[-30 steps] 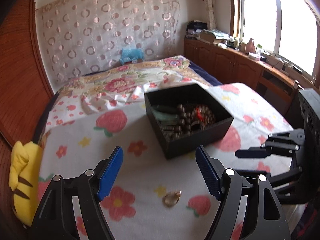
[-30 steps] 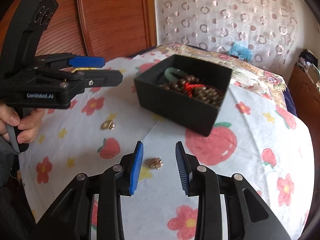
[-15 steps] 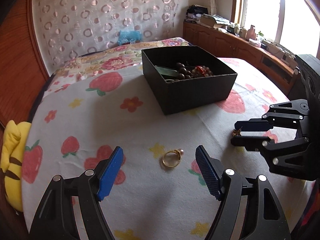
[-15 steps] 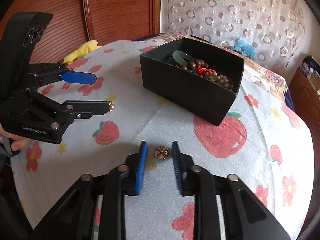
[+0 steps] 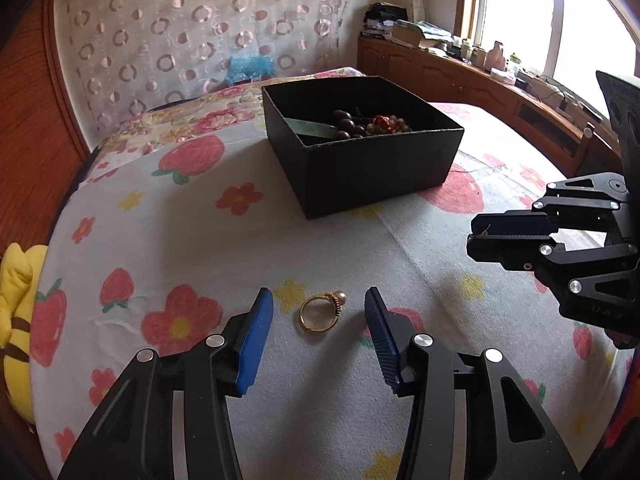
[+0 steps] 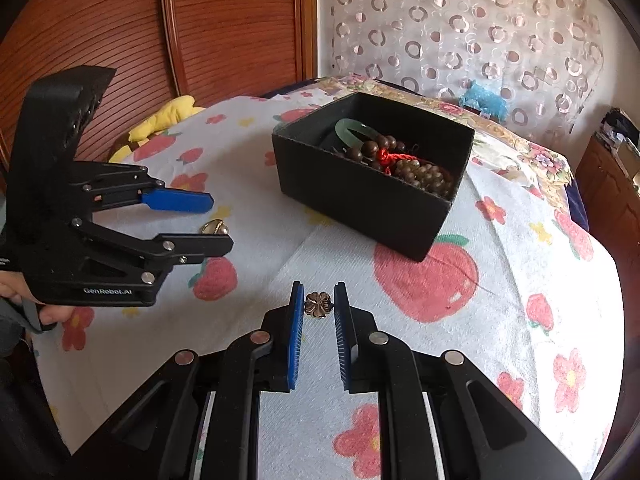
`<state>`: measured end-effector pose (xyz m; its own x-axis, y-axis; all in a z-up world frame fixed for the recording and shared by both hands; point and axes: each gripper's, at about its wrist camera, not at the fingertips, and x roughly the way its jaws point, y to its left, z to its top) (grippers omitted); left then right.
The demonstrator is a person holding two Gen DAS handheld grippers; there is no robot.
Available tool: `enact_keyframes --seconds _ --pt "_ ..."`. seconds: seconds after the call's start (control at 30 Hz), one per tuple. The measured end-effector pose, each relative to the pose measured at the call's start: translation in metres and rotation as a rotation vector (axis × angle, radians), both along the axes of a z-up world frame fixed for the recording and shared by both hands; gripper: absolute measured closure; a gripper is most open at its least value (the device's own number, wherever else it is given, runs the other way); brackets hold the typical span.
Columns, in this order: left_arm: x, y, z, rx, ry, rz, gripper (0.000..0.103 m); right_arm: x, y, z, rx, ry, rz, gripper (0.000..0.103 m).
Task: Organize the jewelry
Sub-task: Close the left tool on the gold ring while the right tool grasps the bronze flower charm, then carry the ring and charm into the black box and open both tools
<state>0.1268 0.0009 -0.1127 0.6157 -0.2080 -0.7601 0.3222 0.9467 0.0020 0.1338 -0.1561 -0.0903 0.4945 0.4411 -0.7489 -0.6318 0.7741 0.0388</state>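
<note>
I have both grippers low over the bed (image 5: 200,248), each set around its own piece. My left gripper (image 5: 319,312) has just been closing and now stands at a middling width, with the ring (image 5: 320,314) lying flat on the cover between its pads (image 5: 256,332) but touching neither; there is clear cloth on both sides. The ring's pearl points away from me and a little right, toward the box (image 5: 372,176), so I judge the hoop's open face is up and the pads will meet its rim from the sides. My right gripper (image 6: 319,306) is drawn narrow about the charm (image 6: 318,304), a small flower-shaped bronze piece sitting right at the fingertips; the pads look to be on it or a hair off, and I read it as pinched. The box stands farther up the bed, straight ahead of both grippers, already holding a jade bangle (image 6: 354,130) and bead strings (image 6: 420,174). Of the two, I'd say the right is nearer to carrying off its piece; the left must finish closing. Both pieces are small and lie low on soft cloth, so a pad could snag the cover.
</note>
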Motion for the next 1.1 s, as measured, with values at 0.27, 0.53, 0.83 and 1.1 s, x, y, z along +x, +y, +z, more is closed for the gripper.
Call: enact_keyframes --seconds 0.27,0.53,0.83,1.1 --pt "0.001 -0.002 0.000 0.009 -0.005 -0.004 0.069 -0.001 -0.002 0.004 0.010 -0.006 0.000 0.086" --pt "-0.004 0.001 0.004 -0.011 -0.018 0.001 0.081 0.001 -0.005 0.012 0.015 -0.023 -0.006 0.086" --pt "-0.004 0.001 0.023 -0.031 -0.059 0.003 0.081 0.021 -0.010 0.036 0.039 -0.078 -0.048 0.086" --pt "0.003 -0.002 0.049 -0.057 -0.118 0.008 0.081 0.060 -0.018 0.053 0.094 -0.094 -0.105 0.086"
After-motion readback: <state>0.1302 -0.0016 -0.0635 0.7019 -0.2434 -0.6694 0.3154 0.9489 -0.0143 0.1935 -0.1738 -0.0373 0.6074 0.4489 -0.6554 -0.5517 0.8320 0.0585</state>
